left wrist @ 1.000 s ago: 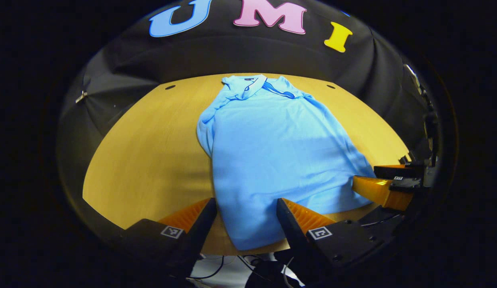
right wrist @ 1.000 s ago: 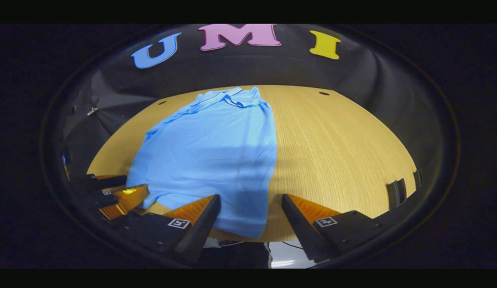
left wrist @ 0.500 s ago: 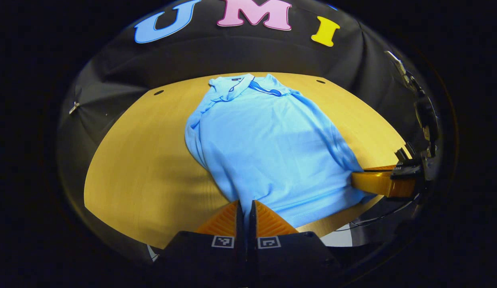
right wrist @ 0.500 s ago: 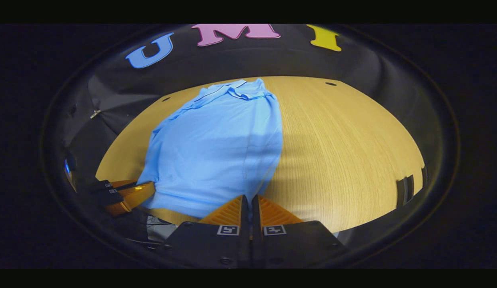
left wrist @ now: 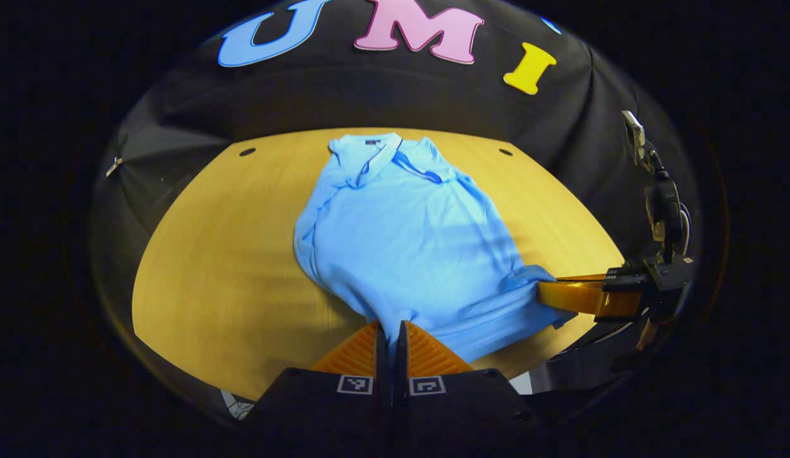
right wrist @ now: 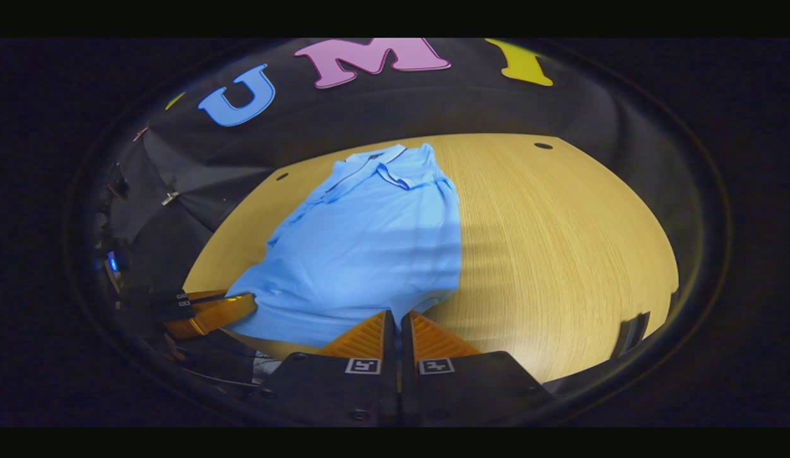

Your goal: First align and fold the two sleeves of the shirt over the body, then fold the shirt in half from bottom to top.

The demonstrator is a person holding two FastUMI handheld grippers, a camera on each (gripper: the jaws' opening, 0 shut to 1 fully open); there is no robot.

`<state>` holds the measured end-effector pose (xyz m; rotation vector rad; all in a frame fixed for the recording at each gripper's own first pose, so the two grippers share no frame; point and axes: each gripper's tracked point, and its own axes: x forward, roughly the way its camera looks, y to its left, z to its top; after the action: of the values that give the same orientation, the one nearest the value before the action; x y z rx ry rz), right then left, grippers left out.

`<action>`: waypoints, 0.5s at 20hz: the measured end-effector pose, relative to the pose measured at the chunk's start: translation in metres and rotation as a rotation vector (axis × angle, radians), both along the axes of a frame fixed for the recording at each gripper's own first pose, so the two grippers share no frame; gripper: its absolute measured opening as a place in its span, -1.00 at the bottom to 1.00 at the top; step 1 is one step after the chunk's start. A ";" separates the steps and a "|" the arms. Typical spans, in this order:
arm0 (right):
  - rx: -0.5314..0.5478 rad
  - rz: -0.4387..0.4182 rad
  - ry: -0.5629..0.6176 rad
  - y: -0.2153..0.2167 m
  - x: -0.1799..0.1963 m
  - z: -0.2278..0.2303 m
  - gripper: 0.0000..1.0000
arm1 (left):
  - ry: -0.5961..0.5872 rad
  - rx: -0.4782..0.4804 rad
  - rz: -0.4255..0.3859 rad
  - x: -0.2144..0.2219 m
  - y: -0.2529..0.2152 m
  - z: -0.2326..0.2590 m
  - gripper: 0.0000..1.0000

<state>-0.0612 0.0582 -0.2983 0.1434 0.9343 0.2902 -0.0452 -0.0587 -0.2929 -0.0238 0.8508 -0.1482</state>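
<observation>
Sleeves look folded in; my left gripper [left wrist: 390, 331] and right gripper [right wrist: 391, 320] each pinch the polo shirt [left wrist: 408, 235]'s hem on the wooden table [left wrist: 223, 254]. Next, I carry it evenly toward the collar [left wrist: 376, 152].

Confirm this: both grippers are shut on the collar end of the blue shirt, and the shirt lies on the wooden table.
Not the collar end. Both views show the left gripper and right gripper shut on the hem end of the blue shirt; the collar lies at the far side. The shirt does lie on the wooden table.
</observation>
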 end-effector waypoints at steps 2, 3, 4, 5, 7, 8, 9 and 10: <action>0.032 0.006 -0.067 0.006 0.035 0.029 -0.86 | -0.032 0.009 0.012 0.025 0.003 0.023 -0.87; 0.036 0.012 -0.093 0.009 0.054 0.040 -0.86 | -0.055 -0.002 0.018 0.039 0.002 0.037 -0.87; 0.041 0.025 -0.120 0.012 0.071 0.053 -0.86 | -0.076 -0.013 0.026 0.054 0.001 0.050 -0.87; 0.041 0.038 -0.144 0.016 0.089 0.061 -0.98 | -0.096 -0.018 0.034 0.071 0.001 0.062 -0.87; 0.057 0.051 -0.186 0.024 0.121 0.078 -0.98 | -0.120 -0.012 0.058 0.100 0.006 0.080 -0.87; 0.072 0.048 -0.199 0.027 0.137 0.084 -0.96 | -0.131 -0.022 0.068 0.115 0.006 0.088 -0.96; 0.083 0.045 -0.211 0.030 0.153 0.088 -0.87 | -0.148 -0.035 0.081 0.132 0.007 0.098 -0.87; 0.093 0.040 -0.224 0.031 0.170 0.093 -0.98 | -0.162 -0.046 0.094 0.147 0.008 0.104 -0.87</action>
<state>0.1084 0.0897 -0.2057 0.1740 0.7020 0.3785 0.1022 -0.0508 -0.1892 -0.0940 0.6830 -0.0801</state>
